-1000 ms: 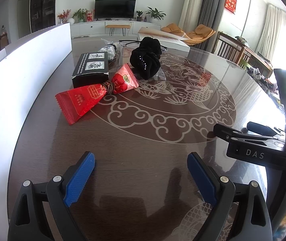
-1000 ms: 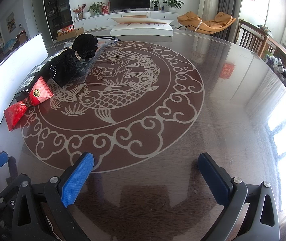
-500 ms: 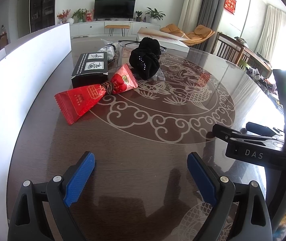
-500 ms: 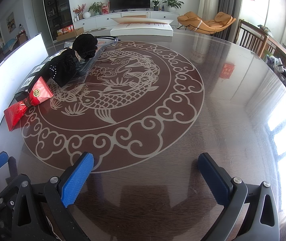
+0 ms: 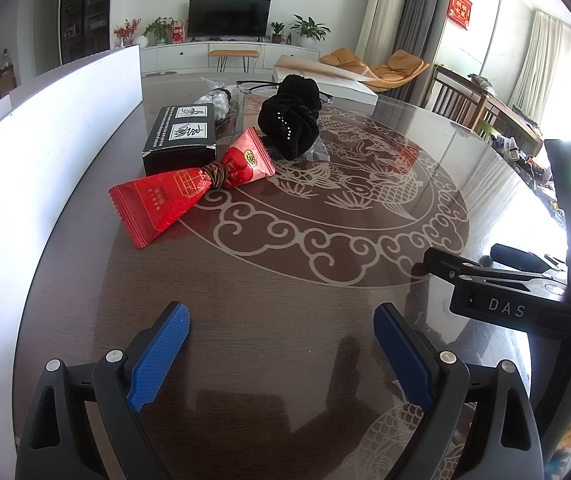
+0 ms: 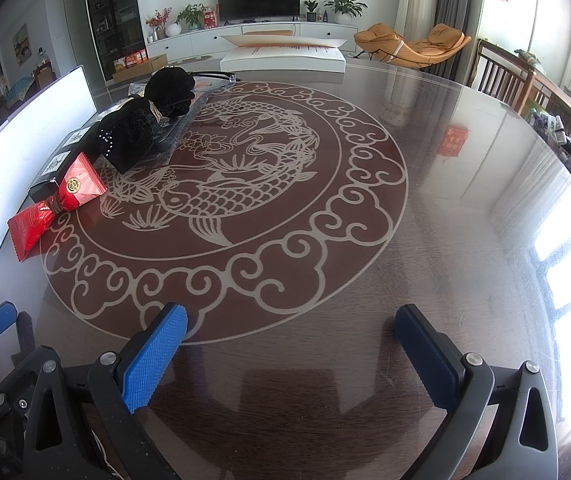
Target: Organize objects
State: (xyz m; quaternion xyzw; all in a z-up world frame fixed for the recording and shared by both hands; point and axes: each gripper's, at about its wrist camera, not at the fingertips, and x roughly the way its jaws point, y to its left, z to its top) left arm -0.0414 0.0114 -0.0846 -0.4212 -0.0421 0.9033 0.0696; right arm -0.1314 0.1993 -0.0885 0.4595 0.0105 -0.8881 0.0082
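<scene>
A red packet (image 5: 189,192) tied in the middle lies on the dark round table (image 5: 285,288), in front of a black box (image 5: 183,140). A black velvet scrunchie (image 5: 291,120) on clear wrap lies right of the box. A clear bag of white bits (image 5: 217,100) and glasses (image 5: 253,85) lie behind. My left gripper (image 5: 281,356) is open and empty, well short of the packet. My right gripper (image 6: 291,354) is open and empty near the table's front; the red packet (image 6: 55,204), the box (image 6: 59,164) and the scrunchie (image 6: 145,128) lie far left.
A white board (image 5: 37,132) stands along the table's left side. A large white flat box (image 6: 285,54) lies at the far edge. The right gripper's body (image 5: 501,292) shows at right in the left wrist view. Chairs (image 6: 525,88) stand at the right.
The left wrist view has shifted very slightly; the objects have not moved. Both grippers stay open.
</scene>
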